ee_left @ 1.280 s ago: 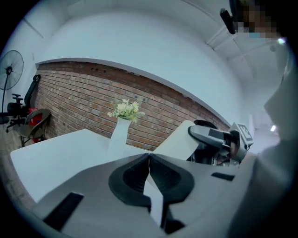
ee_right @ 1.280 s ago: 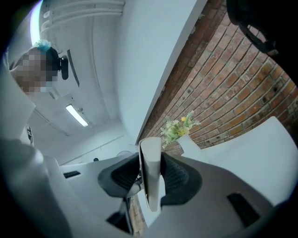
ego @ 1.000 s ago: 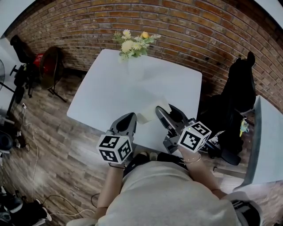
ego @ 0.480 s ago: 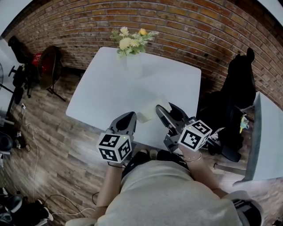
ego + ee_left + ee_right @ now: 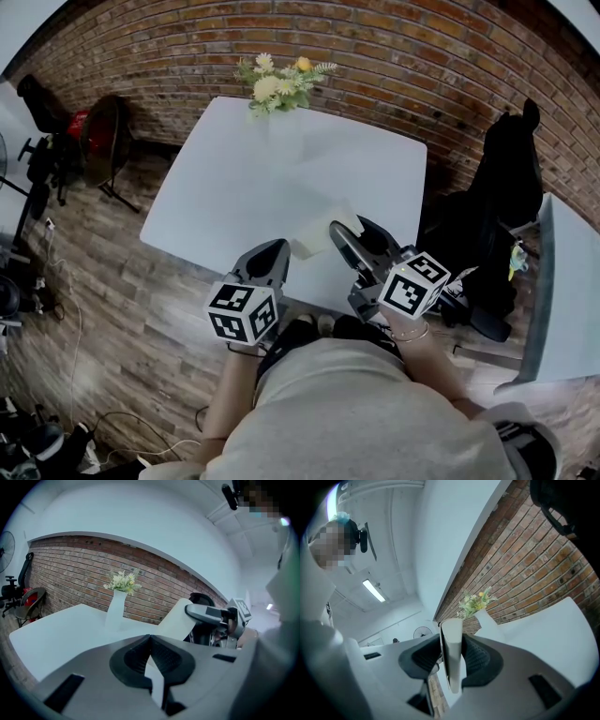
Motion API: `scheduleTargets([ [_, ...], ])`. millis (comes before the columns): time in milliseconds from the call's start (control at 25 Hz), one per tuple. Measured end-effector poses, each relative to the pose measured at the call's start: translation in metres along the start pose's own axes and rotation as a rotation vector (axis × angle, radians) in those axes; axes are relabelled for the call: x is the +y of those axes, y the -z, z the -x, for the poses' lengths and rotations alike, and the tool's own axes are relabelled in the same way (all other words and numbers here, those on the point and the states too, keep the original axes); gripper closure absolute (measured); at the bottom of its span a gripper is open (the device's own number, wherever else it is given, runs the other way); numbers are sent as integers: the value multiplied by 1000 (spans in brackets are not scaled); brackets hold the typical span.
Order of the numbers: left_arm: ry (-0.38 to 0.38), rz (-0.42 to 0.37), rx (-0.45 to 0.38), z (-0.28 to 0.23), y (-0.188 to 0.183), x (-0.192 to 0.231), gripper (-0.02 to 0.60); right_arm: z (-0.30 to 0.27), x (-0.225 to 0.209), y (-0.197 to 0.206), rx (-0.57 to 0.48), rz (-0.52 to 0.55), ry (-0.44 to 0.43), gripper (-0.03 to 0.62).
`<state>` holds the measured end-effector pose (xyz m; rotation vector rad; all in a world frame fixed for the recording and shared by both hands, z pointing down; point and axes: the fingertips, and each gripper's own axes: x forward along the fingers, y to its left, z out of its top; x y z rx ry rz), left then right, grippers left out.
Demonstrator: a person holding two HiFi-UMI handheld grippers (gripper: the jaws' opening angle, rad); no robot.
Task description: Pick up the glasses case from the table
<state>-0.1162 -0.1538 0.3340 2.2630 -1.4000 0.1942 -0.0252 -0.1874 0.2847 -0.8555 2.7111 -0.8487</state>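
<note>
On the left, left gripper [image 5: 272,248] hovers just off the worktop's [image 5: 234,178] near edge, fingers [image 5: 164,656] pressed together on nothing. Centre: white glasses case [image 5: 322,234], tilted up over that near edge; looks clear of the surface, though I can't be certain. Right: right gripper [image 5: 354,239], fingers [image 5: 480,660] clamped partway shut on the case's end. Versus a second ago, nothing has shifted: grippers and case are in the same spots. I read the pick as done and now holding steady.
</note>
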Motion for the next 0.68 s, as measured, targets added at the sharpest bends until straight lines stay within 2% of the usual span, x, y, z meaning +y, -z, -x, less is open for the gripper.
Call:
scheduleTargets([
  [400, 12, 13, 20, 2, 10, -5, 575, 2, 8, 12, 29, -6, -12, 457],
  [680, 9, 8, 32, 3, 13, -1, 575, 6, 8, 12, 7, -17, -9, 457],
])
